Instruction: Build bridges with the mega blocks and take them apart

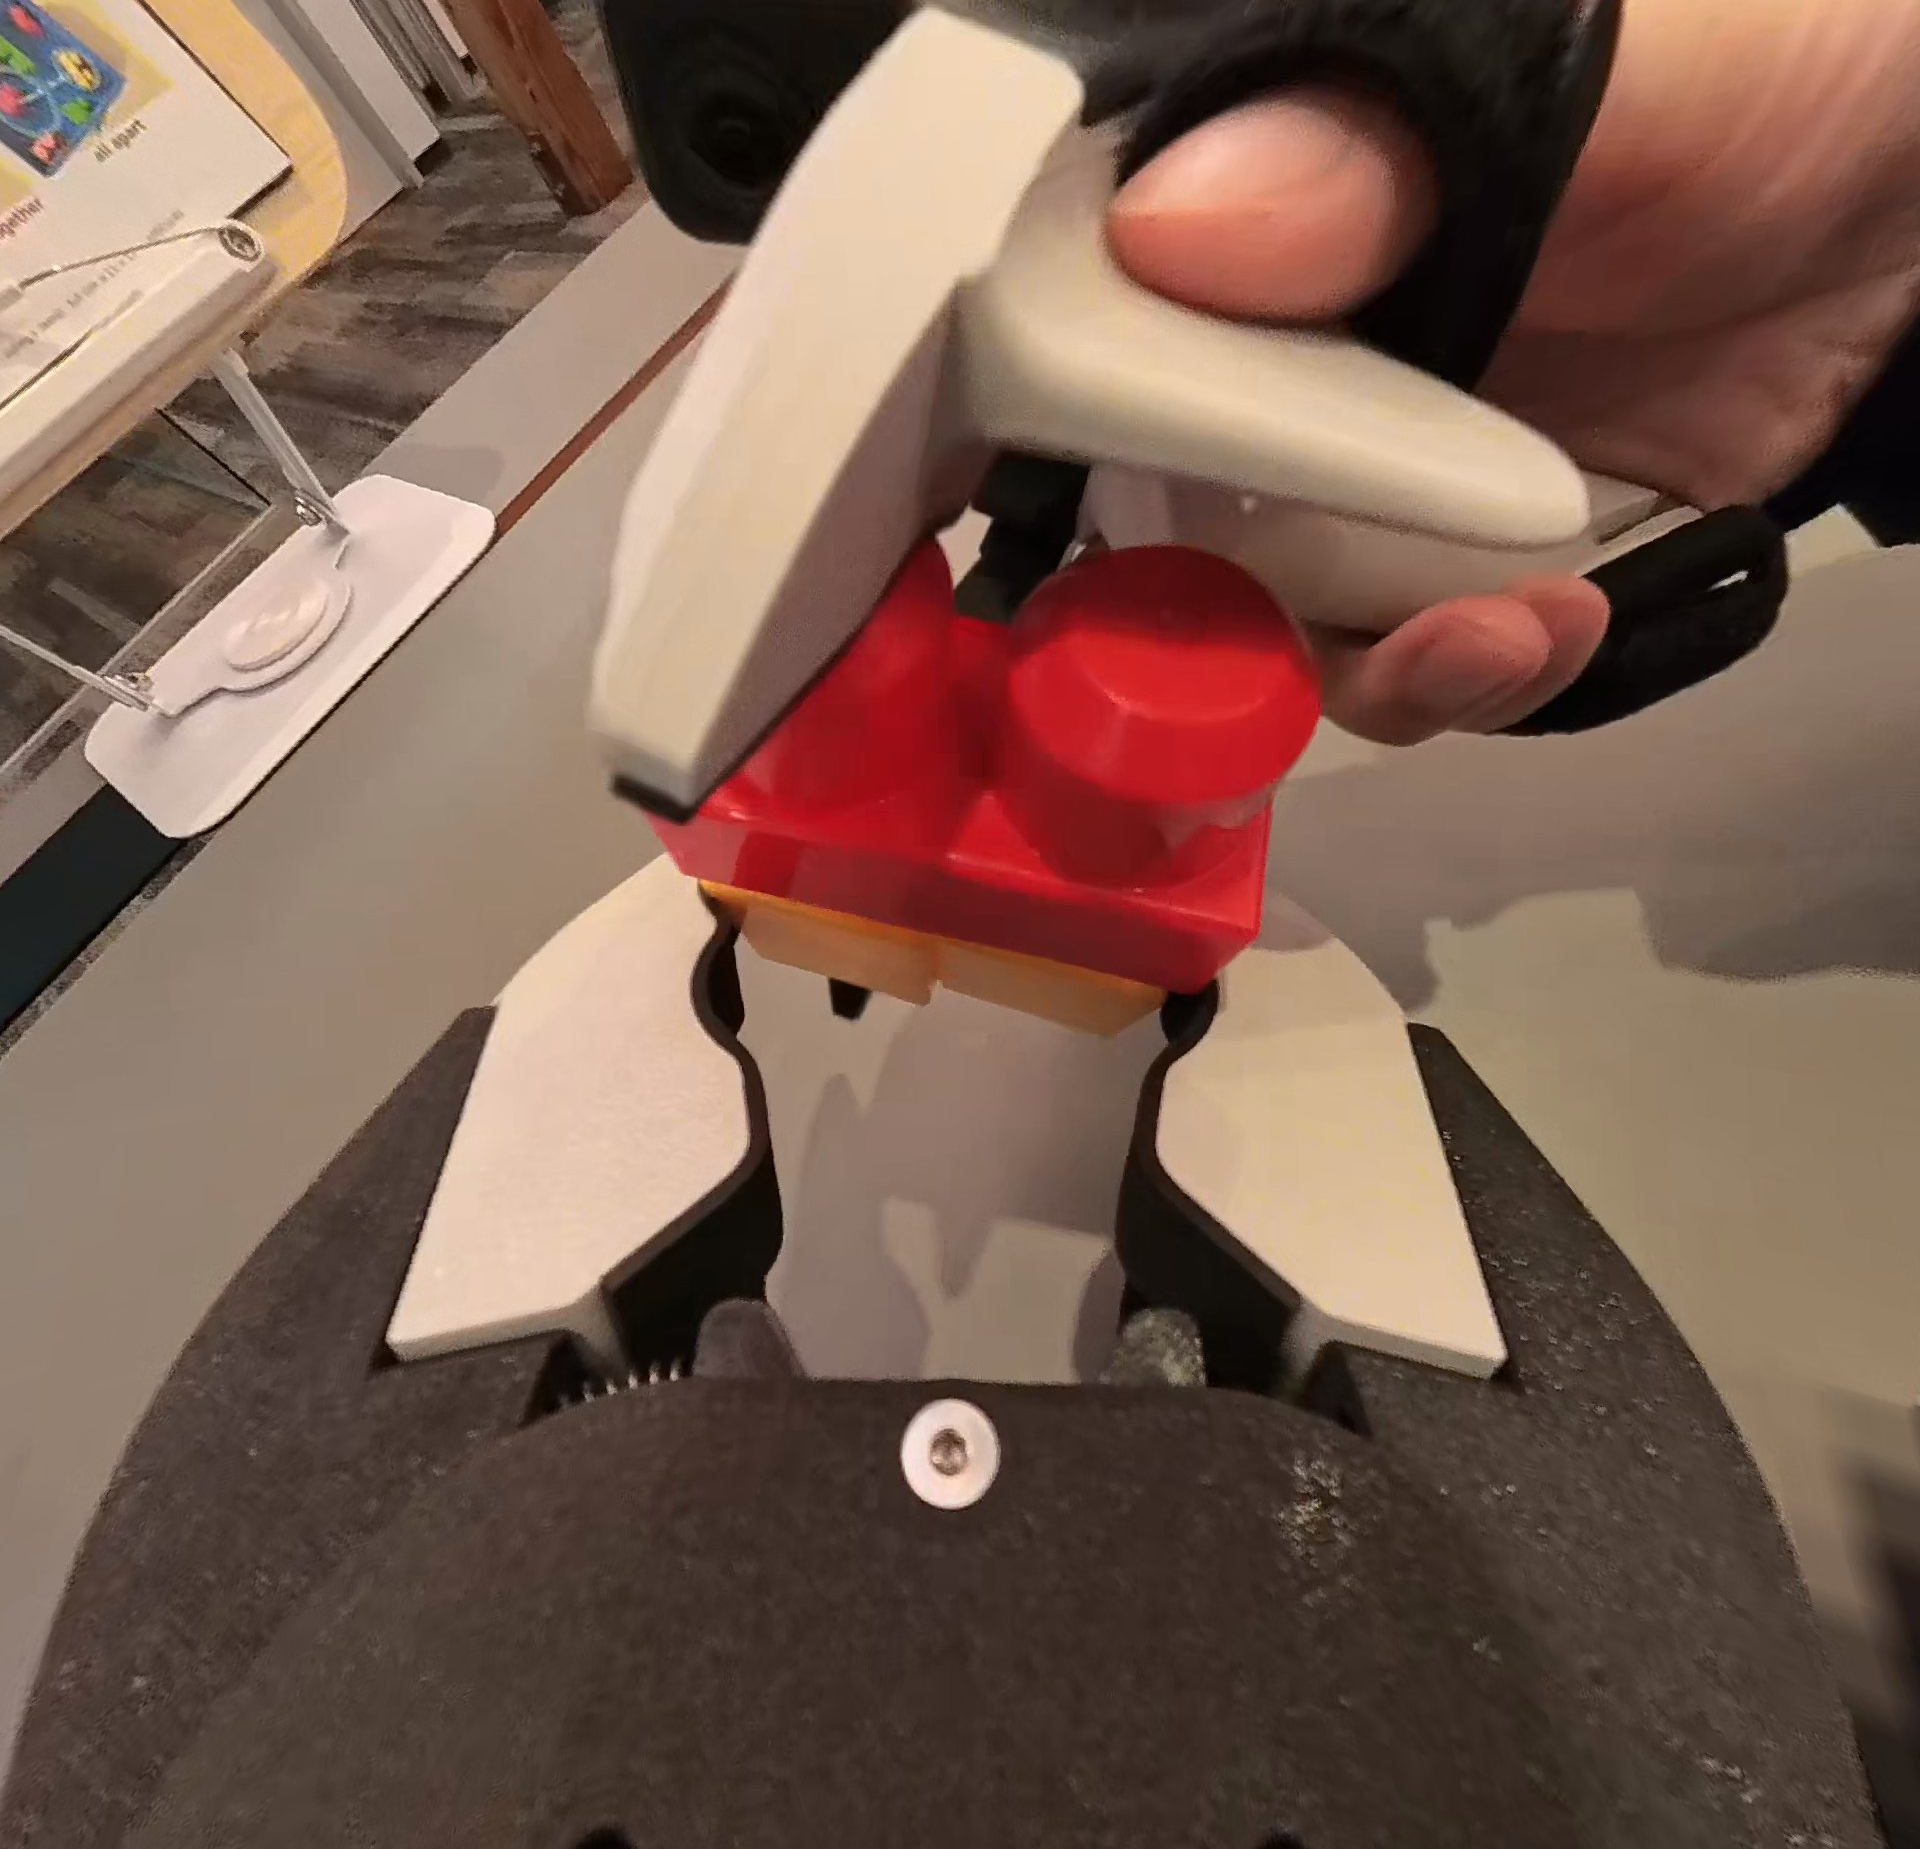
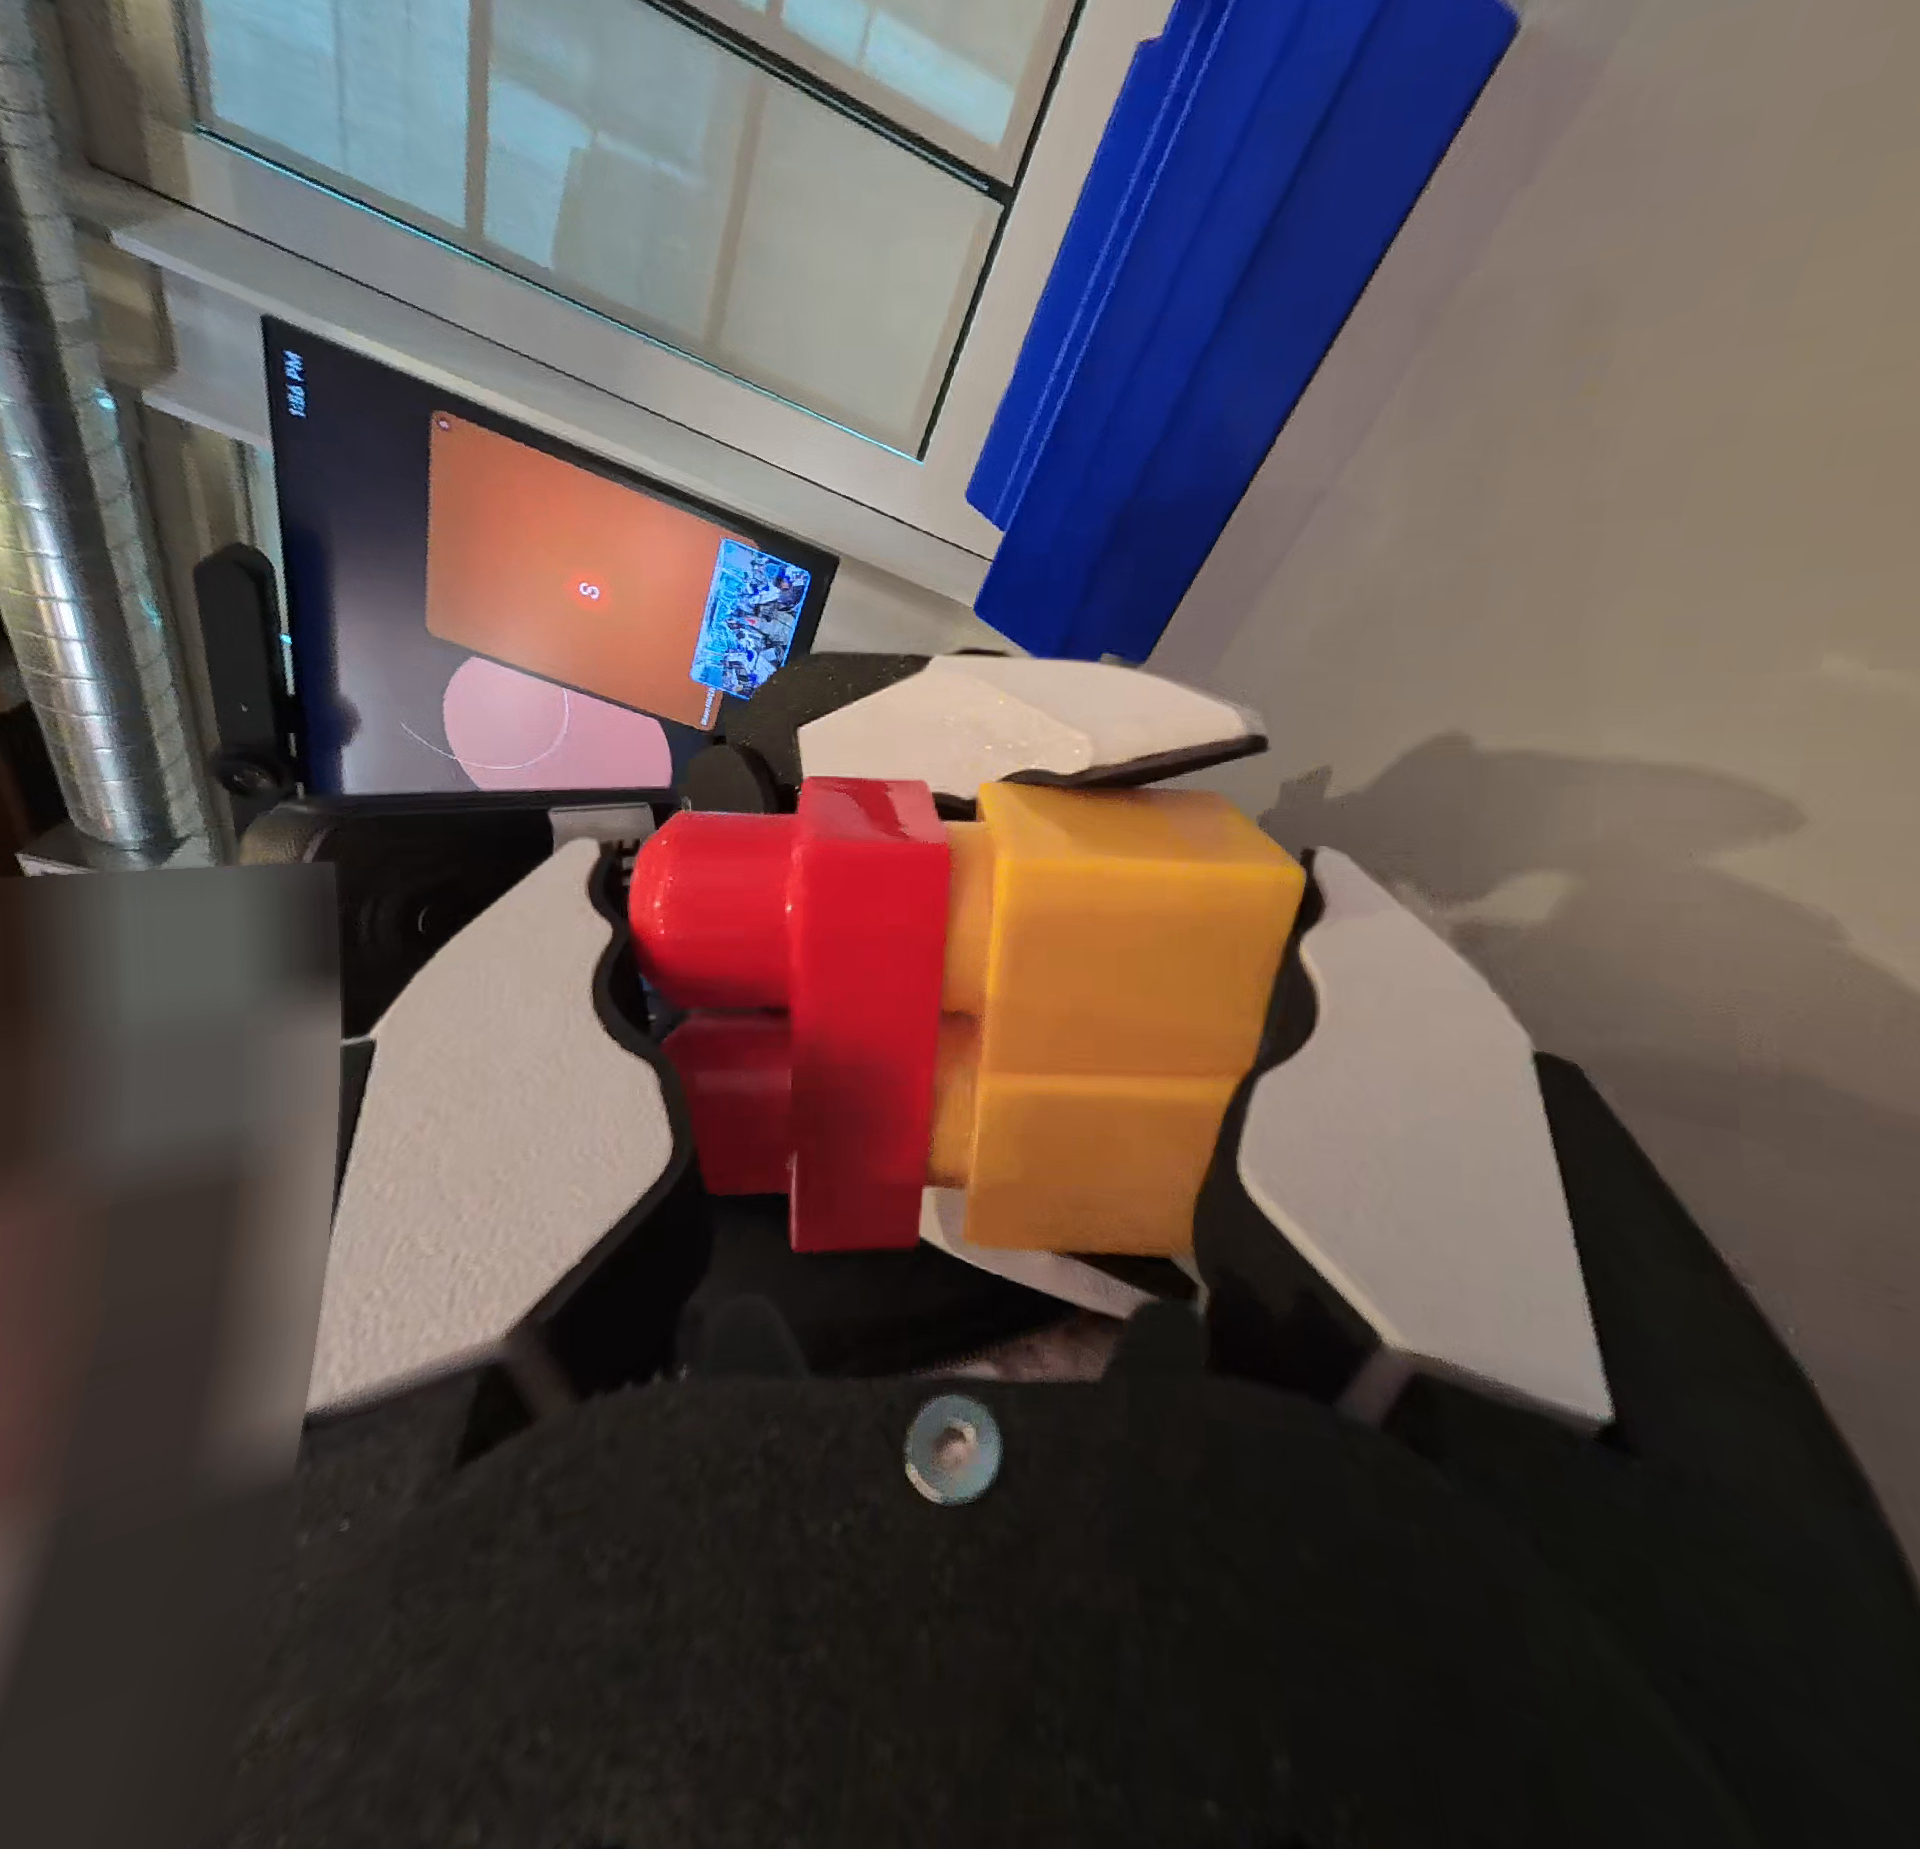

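Left fingers (image 1: 717, 952) pinching yellow block (image 1: 935, 978), right gripper (image 2: 951, 1010) clamping red block (image 2: 862, 1020)

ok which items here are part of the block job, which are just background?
In play:
red block
yellow block, plugged to the red
left gripper, gripping the pair at the yellow block
right gripper, closed across the pair
blue block

Background:
monitor
sign stand
window
table

Each wrist camera looks forward along its own fingers at very close range, both sharing the red block (image 1: 997, 864) (image 2: 862, 1020) at twelve o'clock.
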The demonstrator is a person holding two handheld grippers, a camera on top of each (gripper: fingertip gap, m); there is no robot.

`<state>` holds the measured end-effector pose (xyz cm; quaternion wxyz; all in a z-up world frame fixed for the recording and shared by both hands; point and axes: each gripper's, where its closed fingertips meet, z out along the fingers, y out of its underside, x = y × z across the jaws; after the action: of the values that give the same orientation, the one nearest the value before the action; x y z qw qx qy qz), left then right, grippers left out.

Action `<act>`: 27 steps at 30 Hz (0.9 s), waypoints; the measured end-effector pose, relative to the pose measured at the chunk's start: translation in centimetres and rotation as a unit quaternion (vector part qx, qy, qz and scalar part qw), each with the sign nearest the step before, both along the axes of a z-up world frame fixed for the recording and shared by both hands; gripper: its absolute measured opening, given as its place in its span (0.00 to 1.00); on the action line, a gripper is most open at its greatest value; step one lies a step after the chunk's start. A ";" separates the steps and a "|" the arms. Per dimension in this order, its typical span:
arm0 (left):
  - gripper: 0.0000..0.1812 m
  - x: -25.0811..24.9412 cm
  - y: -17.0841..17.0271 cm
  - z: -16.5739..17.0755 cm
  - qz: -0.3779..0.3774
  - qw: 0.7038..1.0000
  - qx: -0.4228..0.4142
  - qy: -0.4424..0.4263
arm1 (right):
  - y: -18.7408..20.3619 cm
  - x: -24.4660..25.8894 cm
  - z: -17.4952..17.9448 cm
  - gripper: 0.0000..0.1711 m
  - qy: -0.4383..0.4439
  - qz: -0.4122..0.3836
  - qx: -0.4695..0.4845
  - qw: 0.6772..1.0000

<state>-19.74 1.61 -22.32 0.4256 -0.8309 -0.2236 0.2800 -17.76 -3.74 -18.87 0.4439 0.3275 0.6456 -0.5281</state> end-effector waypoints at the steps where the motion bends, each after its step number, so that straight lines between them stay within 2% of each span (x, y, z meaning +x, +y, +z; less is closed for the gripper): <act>1: 0.44 -0.1 0.0 0.1 0.000 1.000 0.001 0.001 | -0.1 0.0 0.2 0.68 -0.006 0.000 -0.005 1.000; 13: 0.44 0.1 0.0 -0.4 -0.005 1.000 -0.024 -0.016 | 0.3 -0.3 -0.1 0.64 -0.022 0.000 -0.019 1.000; 18: 0.44 0.1 0.1 -0.6 -0.015 0.999 -0.044 -0.015 | 0.6 -0.1 -0.3 0.65 -0.011 0.008 -0.012 1.000; 21: 0.44 0.2 0.1 -0.9 -0.018 0.998 -0.042 -0.032 | 0.7 -0.1 -0.2 0.70 -0.022 0.009 -0.013 1.000; 27: 0.44 0.3 0.4 -1.0 -0.022 0.997 -0.055 -0.040 | 0.7 0.1 -0.8 0.67 -0.026 0.013 0.002 1.000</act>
<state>-19.47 2.03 -23.30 0.3764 -0.8681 -0.2065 0.2491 -17.64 -3.07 -19.69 0.4668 0.3336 0.6387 -0.5127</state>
